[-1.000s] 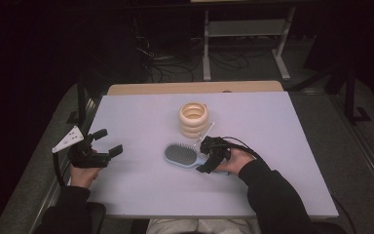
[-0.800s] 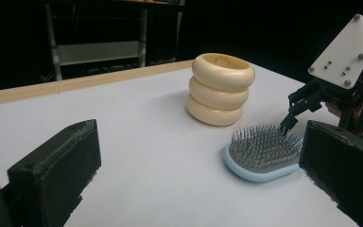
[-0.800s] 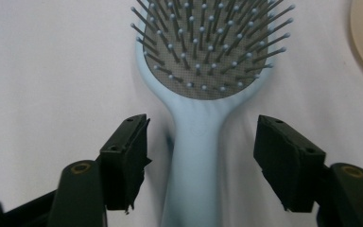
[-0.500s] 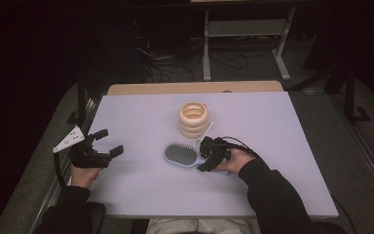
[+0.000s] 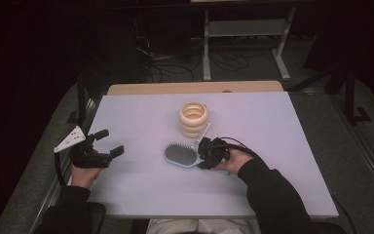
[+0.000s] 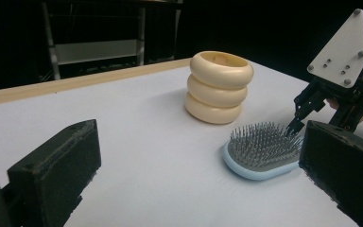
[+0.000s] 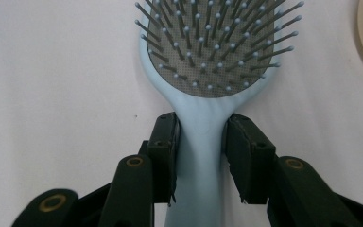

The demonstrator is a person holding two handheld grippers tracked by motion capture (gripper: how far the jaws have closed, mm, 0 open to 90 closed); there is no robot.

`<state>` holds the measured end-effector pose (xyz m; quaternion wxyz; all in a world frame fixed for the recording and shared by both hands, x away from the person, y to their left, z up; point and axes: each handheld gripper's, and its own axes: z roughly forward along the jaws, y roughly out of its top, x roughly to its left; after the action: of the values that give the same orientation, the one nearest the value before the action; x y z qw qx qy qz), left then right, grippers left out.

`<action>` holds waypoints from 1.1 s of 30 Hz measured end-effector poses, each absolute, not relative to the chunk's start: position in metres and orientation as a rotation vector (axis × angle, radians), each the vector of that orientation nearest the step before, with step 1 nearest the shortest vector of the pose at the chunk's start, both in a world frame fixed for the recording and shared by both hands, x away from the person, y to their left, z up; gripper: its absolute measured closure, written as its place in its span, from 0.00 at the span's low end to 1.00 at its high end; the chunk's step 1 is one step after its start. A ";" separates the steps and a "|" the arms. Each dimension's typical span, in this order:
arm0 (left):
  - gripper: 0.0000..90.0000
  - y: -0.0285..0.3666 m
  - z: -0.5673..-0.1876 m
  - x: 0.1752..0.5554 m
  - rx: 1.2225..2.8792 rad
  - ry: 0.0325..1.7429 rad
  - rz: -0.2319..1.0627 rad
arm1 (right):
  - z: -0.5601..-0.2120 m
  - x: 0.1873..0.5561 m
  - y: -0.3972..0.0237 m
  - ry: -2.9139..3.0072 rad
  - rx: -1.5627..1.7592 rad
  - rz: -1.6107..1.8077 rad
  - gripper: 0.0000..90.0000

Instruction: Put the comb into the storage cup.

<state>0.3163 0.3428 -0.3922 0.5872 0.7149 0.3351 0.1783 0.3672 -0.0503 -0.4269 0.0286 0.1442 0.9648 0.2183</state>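
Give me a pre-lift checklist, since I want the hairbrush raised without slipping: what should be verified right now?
1. Right claw straddles the hairbrush at the handle neck: ok.
2. Both pads pressing the handle: ok on its left side; a thin gap shows on the other, so cannot tell.
3. Handle centred between the jaws: ok.
4. Brush lying flat on the table, bristles up: ok.
5. Brush clear of the cream ringed holder: ok, apart.
6. Left claw open and well aside: ok.

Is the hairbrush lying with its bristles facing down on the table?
No, the hairbrush lies bristles up, its handle between the right gripper jaws.
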 end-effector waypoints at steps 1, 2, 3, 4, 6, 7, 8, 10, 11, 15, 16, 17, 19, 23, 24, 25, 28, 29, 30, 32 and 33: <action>0.00 0.343 -0.392 0.316 1.666 0.781 0.414 | -0.427 0.366 -0.050 2.974 0.440 0.666 0.71; 0.00 0.343 -0.392 0.316 1.667 0.780 0.412 | -0.427 0.366 -0.050 2.974 0.441 0.665 0.73; 0.00 0.343 -0.392 0.316 1.671 0.780 0.411 | -0.427 0.366 -0.050 2.976 0.445 0.664 0.74; 0.00 0.342 -0.392 0.317 1.672 0.779 0.409 | -0.426 0.366 -0.050 2.975 0.444 0.663 0.76; 0.00 0.342 -0.392 0.316 1.673 0.778 0.411 | -0.426 0.366 -0.050 2.976 0.447 0.657 0.76; 0.00 0.342 -0.392 0.316 1.671 0.778 0.410 | -0.426 0.365 -0.050 2.975 0.450 0.653 0.76; 0.00 0.342 -0.392 0.316 1.671 0.778 0.410 | -0.426 0.365 -0.050 2.974 0.450 0.653 0.76; 0.00 0.343 -0.392 0.317 1.674 0.777 0.411 | -0.426 0.365 -0.050 2.974 0.454 0.656 0.76; 0.00 0.343 -0.392 0.316 1.671 0.778 0.410 | -0.426 0.365 -0.050 2.974 0.455 0.657 0.77; 0.00 0.342 -0.393 0.316 1.674 0.777 0.411 | -0.425 0.364 -0.049 2.966 0.430 0.654 0.77; 0.00 0.342 -0.392 0.316 1.672 0.777 0.411 | -0.425 0.363 -0.049 2.962 0.425 0.658 0.77; 0.00 0.342 -0.392 0.316 1.672 0.778 0.411 | -0.424 0.363 -0.049 2.959 0.421 0.665 0.77; 0.00 0.342 -0.392 0.316 1.671 0.779 0.413 | -0.423 0.362 -0.049 2.953 0.416 0.681 0.77; 0.00 0.342 -0.392 0.315 1.672 0.782 0.416 | -0.416 0.359 -0.051 2.929 0.411 0.705 0.77; 0.00 0.342 -0.392 0.315 1.673 0.783 0.416 | -0.414 0.358 -0.051 2.922 0.407 0.709 0.77; 0.00 0.342 -0.392 0.315 1.673 0.784 0.416 | -0.412 0.357 -0.052 2.916 0.400 0.712 0.77; 0.00 0.342 -0.392 0.315 1.672 0.788 0.414 | -0.406 0.354 -0.055 2.901 0.413 0.726 0.77; 0.00 0.343 -0.393 0.316 1.671 0.788 0.413 | -0.404 0.353 -0.056 2.895 0.406 0.734 0.77; 0.00 0.343 -0.393 0.316 1.671 0.790 0.411 | -0.403 0.354 -0.057 2.893 0.404 0.739 0.77; 0.00 0.343 -0.393 0.316 1.671 0.793 0.410 | -0.400 0.354 -0.060 2.883 0.412 0.749 0.77; 0.00 0.343 -0.393 0.316 1.671 0.794 0.410 | -0.399 0.355 -0.062 2.880 0.420 0.754 0.77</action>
<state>0.3156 0.3430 -0.3929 0.5837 0.7161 0.3400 0.1758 0.3548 -0.0621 -0.3989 0.0676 0.1395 0.9557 0.2503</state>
